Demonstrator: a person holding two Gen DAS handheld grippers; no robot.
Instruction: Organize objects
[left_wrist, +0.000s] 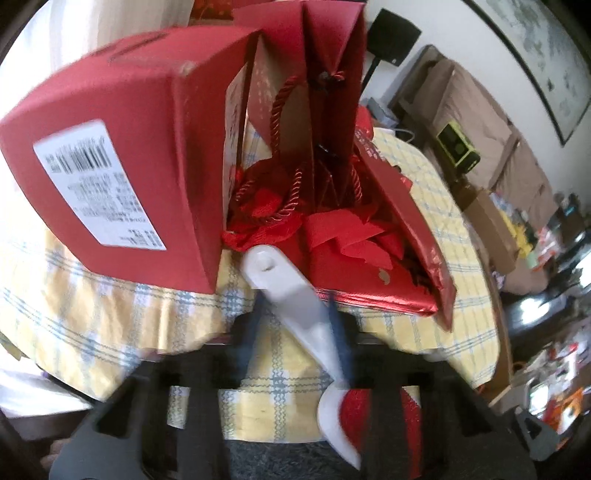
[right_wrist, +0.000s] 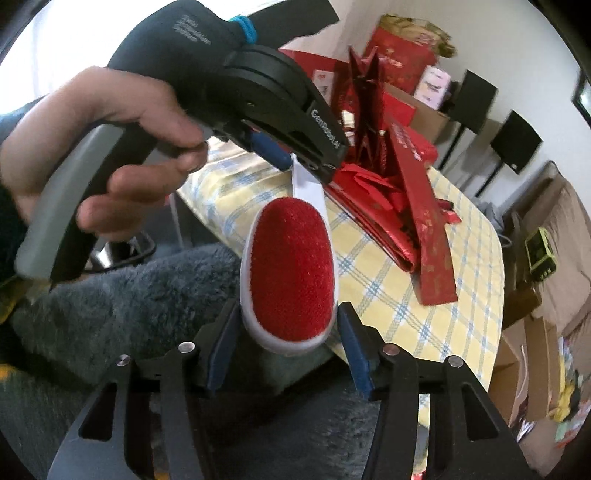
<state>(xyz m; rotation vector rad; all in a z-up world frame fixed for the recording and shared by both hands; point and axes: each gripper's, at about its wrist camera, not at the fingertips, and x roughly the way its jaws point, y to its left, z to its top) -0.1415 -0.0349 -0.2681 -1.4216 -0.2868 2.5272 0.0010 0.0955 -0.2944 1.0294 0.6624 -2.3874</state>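
In the left wrist view, the white plastic handle of a lint brush (left_wrist: 291, 291) is seen clamped between the blue pads of the left gripper (left_wrist: 295, 314), which is closed narrowly on it; the handle's rounded end points toward a pile of red paper scraps and red gift bags with cord handles (left_wrist: 317, 206) on the yellow checked tablecloth (left_wrist: 424, 325), beside a red cardboard box with a white label (left_wrist: 122, 177). In the right wrist view, the brush's oval red velvet head with its white rim (right_wrist: 291, 273) is seen hanging over the table edge, between the blue pads (right_wrist: 354, 350) of the right gripper (right_wrist: 286, 350), which stands open around it; contact cannot be confirmed. A handover appears to be in hand, so the right pads should be closed on the white rim, not the soft velvet, before the left grip is released.
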